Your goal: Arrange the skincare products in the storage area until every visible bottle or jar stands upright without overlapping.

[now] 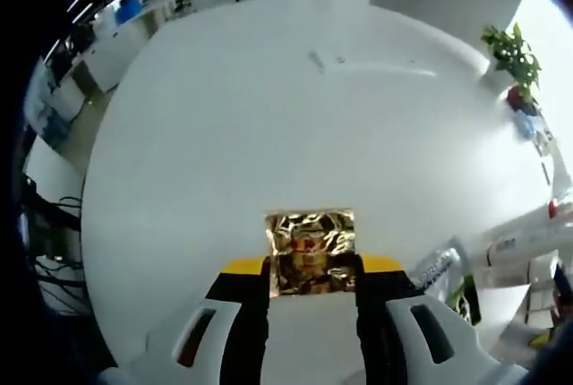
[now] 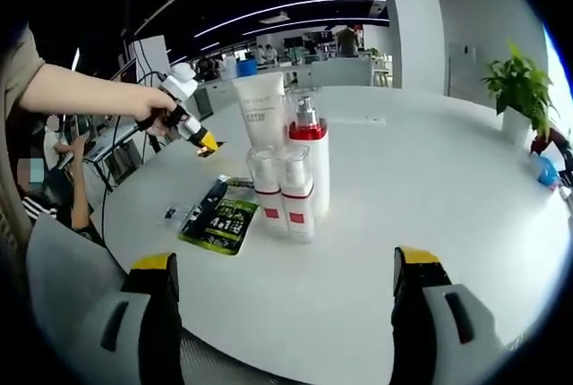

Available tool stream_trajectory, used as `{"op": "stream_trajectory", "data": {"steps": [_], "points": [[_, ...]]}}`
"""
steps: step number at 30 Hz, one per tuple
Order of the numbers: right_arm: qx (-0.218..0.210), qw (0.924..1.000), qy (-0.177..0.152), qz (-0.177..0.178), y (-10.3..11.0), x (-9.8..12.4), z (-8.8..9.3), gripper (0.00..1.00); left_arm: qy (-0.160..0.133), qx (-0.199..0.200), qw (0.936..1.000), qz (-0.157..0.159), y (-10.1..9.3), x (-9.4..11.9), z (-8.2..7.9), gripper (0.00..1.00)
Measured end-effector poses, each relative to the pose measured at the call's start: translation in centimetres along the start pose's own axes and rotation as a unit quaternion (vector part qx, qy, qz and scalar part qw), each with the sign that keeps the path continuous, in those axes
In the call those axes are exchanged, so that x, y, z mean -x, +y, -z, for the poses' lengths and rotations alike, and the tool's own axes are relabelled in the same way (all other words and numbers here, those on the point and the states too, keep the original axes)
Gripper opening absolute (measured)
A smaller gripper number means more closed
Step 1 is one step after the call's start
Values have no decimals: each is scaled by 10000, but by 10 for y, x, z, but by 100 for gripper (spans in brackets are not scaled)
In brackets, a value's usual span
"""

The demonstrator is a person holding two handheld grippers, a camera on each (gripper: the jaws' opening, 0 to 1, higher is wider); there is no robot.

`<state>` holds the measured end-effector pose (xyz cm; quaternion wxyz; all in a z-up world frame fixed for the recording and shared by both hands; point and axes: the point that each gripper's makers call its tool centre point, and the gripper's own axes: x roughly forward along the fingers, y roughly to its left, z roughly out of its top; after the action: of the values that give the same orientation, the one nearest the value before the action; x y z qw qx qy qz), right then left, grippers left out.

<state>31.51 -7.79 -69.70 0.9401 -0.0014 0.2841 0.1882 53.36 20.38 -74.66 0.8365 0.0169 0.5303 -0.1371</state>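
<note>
Bottles (image 2: pixel 288 170) stand upright, clustered mid-table beside a flat green sachet (image 2: pixel 222 219). Left gripper (image 1: pixel 312 269) pinches a gold foil packet (image 1: pixel 312 251), probably lifting it clear of the group. Right gripper (image 2: pixel 285 291) hangs wide, holding nothing.

I work over a round white table (image 2: pixel 430 188). On it, near the middle, a cluster of white bottles with red bands (image 2: pixel 291 183) stands upright, touching one another, with a white tube (image 2: pixel 260 109) upright just behind them. Just beside the bottles, toward the table's edge, a green and black sachet (image 2: pixel 222 219) lies flat. Well apart from the bottles, a potted plant (image 2: pixel 519 94) stands at the far rim.
</note>
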Motion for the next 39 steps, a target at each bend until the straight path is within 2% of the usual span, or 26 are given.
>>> {"op": "stream_trajectory", "data": {"steps": [11, 22, 33, 39], "points": [[43, 9999, -71, -66, 3, 1, -3, 100, 118, 468, 9988, 87, -12, 15, 30, 35], [99, 9996, -156, -229, 10, 2, -5, 100, 174, 575, 9982, 4, -25, 24, 59, 35], [169, 9990, -179, -365, 16, 4, -5, 98, 188, 861, 9961, -27, -43, 24, 82, 35], [207, 9988, -189, -404, 18, 4, -5, 98, 118, 1155, 9932, -111, -48, 20, 87, 35]]}}
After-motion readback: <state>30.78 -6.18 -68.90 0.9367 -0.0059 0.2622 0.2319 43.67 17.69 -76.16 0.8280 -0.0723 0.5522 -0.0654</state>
